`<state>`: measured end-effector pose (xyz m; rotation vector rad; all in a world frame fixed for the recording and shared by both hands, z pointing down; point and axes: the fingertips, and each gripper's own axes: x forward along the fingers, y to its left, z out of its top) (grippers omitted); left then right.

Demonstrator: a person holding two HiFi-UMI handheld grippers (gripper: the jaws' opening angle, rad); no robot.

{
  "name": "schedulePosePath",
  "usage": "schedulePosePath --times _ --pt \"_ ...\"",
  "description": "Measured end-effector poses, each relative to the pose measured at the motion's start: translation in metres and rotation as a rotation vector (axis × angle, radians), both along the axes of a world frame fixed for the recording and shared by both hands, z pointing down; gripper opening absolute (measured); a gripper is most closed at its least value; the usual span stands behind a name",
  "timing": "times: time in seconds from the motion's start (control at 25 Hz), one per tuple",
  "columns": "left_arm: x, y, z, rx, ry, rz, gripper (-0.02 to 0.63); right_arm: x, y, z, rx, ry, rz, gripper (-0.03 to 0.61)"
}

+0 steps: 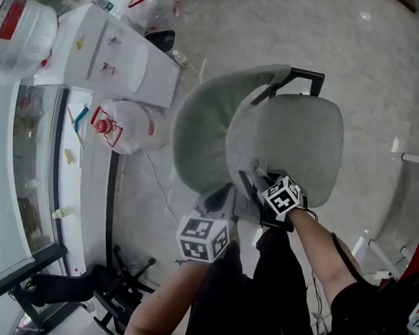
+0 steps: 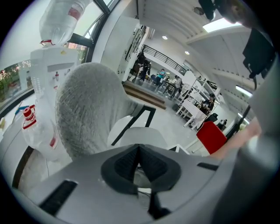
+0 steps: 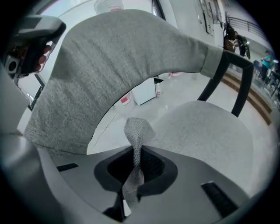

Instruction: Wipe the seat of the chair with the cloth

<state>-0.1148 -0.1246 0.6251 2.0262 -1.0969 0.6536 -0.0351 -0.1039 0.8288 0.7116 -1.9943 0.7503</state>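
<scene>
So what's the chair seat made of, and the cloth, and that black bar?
The chair seat looks like soft grey fabric, matte and fuzzy. The cloth seems a woven or knitted grey textile; a fine mesh pattern shows where the right gripper pinches it. The black bar looks like painted metal, smooth and thin, though it could be hard plastic.

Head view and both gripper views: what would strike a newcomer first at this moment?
The grey upholstered chair fills the middle of the head view, its curved backrest toward the left. The right gripper is shut on a strip of grey cloth at the seat's near edge, while the left gripper is shut on nothing, close to the backrest.
</scene>
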Motion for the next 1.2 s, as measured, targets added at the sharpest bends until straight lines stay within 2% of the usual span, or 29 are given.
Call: schedulePosePath --times 0.28,0.48,0.8,1.04,1.2 --pt "-0.012 -0.001 0.007 -0.010 -0.018 0.002 0.006 -0.011 0.014 0.039 -0.066 0.049 -0.099 0.031" --pt "-0.014 0.003 0.016 -0.018 -0.019 0.008 0.006 -0.011 0.018 0.049 -0.068 0.055 -0.109 0.031" --pt "-0.013 0.005 0.021 -0.038 -0.005 0.005 0.006 0.010 0.021 0.050 -0.085 0.075 -0.037 0.031" --pt "-0.011 0.005 0.025 -0.032 -0.016 0.038 0.006 0.040 0.030 0.053 -0.107 0.078 0.048 0.031" --pt "-0.008 0.006 0.027 -0.052 0.002 0.039 0.006 0.069 0.041 0.054 -0.123 0.092 0.124 0.031"
